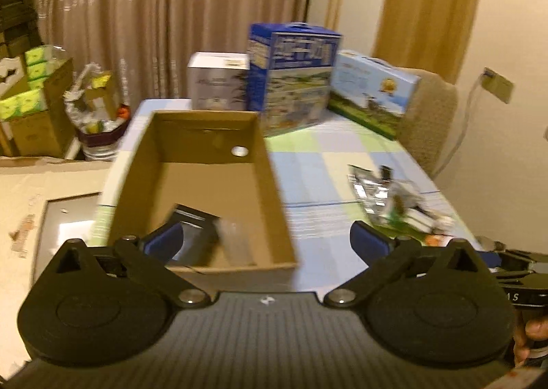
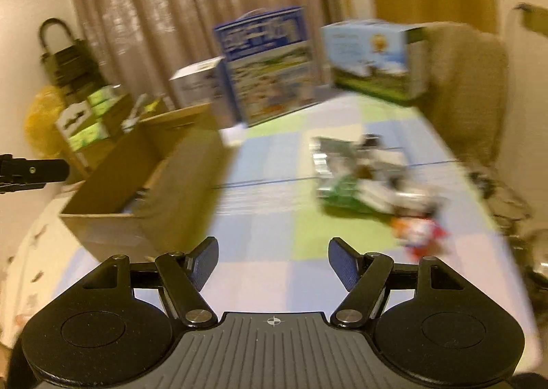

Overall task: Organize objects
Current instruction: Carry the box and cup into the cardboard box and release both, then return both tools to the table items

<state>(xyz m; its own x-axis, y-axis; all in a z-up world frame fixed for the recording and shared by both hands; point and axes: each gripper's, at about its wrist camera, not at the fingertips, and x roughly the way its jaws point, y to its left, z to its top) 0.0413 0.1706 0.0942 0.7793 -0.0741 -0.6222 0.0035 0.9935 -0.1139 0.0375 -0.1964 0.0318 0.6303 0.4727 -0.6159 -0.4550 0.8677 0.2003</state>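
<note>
An open cardboard box [image 1: 202, 190] sits on the checked tablecloth [image 1: 318, 176], a dark packet [image 1: 191, 231] lying in its near end, just ahead of the left gripper [image 1: 267, 245], whose jaws are spread wide and hold nothing. A blurred heap of packets [image 2: 363, 176] lies ahead and right of the right gripper [image 2: 273, 264], likewise spread and empty, held level above the cloth.

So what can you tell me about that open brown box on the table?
The box is plain brown cardboard, oblong, open on top, with a round hole in its far wall. It stands upright on the checked tablecloth, left of the packets. Inside, near the front, lie a dark flat item and something pale, both blurred. The left claw hovers open at its near end.
</note>
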